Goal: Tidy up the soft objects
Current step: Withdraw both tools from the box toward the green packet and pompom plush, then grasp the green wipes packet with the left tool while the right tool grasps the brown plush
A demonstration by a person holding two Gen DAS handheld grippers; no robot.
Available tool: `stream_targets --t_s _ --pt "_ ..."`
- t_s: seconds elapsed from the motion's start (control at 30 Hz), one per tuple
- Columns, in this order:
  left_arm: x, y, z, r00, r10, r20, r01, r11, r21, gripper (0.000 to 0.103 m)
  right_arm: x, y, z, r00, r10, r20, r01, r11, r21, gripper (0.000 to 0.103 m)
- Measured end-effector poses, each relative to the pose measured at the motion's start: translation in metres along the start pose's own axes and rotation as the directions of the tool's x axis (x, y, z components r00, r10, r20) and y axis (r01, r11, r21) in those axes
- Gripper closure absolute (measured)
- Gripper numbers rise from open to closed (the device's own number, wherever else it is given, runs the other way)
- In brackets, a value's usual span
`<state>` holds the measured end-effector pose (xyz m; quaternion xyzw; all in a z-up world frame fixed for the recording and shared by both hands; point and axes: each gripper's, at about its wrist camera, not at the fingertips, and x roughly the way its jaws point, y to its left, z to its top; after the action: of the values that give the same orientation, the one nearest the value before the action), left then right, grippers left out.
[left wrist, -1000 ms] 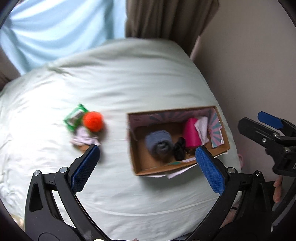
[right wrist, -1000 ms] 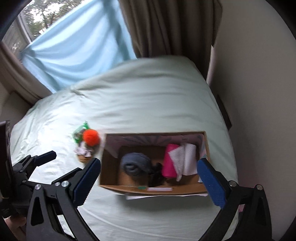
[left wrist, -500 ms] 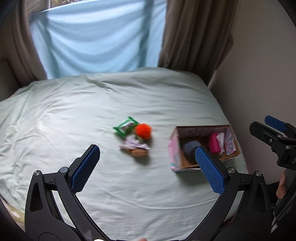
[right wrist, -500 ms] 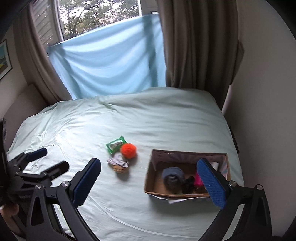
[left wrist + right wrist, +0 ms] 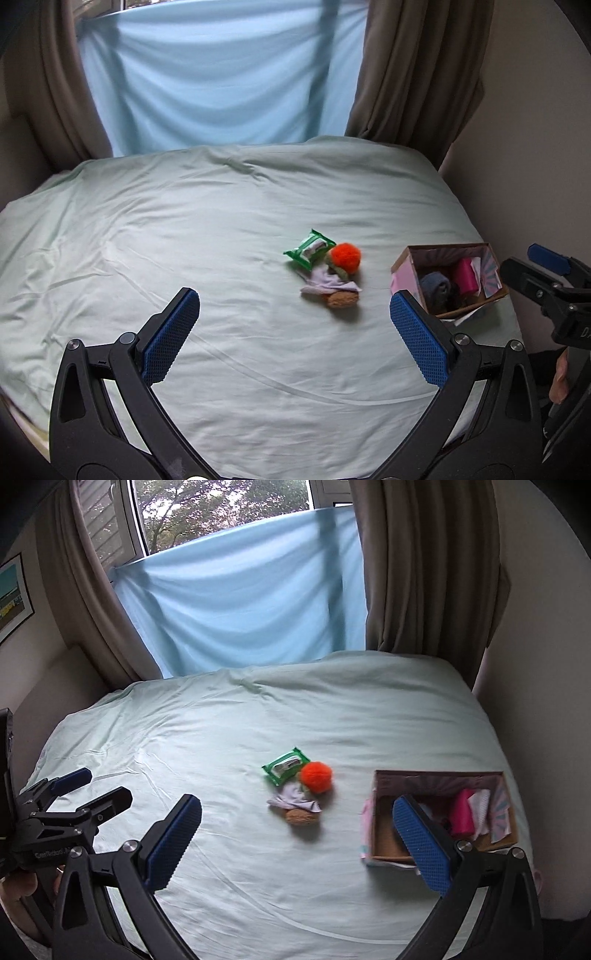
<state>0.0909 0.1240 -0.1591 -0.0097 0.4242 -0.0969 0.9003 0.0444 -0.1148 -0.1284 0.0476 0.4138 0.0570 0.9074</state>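
Orange pompom (image 5: 345,253) lies ahead of both wide, empty hand-held grippers (image 5: 291,332) (image 5: 297,840).

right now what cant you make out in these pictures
- Brown round lump: both views, covered by the pale lilac cloth.
- Cardboard box contents: right wrist view, blocked by the right claw finger.
- Green wipes packet label: too small.

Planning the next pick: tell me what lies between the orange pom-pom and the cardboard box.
Only bare bedsheet lies between the orange pom-pom and the cardboard box. Both wrist views show the gap, the right wrist view most plainly.
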Motion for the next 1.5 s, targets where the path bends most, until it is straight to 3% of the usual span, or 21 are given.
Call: stream_targets --t_s 0.37,0.87,1.23,1.3,1.5 --pt "0.064 0.037 0.021 0.998 -0.03 -0.049 0.032 0.998 0.044 0.0 0.073 0.024 -0.003 0.998 0.0 -0.067 0.004 0.998 0.063 0.0" --pt "0.216 0.026 0.049 0.986 -0.036 -0.161 0.053 0.994 0.101 0.0 0.218 -0.007 -0.028 0.973 -0.005 -0.231 0.041 0.988 0.15 0.0" --pt "0.362 -0.009 0.037 0.952 -0.057 -0.3 0.129 0.966 0.224 0.001 0.307 -0.026 -0.069 0.946 -0.007 -0.325 0.061 0.986 0.155 0.001" --pt "0.385 -0.014 0.033 0.941 -0.061 -0.332 0.146 0.96 0.238 0.001 0.319 -0.027 -0.073 0.939 -0.009 -0.343 0.061 0.988 0.139 0.011" --pt "0.441 -0.028 0.025 0.921 -0.053 -0.387 0.178 0.938 0.297 0.005 0.346 -0.031 -0.082 0.929 -0.006 -0.371 0.058 0.99 0.129 0.022"
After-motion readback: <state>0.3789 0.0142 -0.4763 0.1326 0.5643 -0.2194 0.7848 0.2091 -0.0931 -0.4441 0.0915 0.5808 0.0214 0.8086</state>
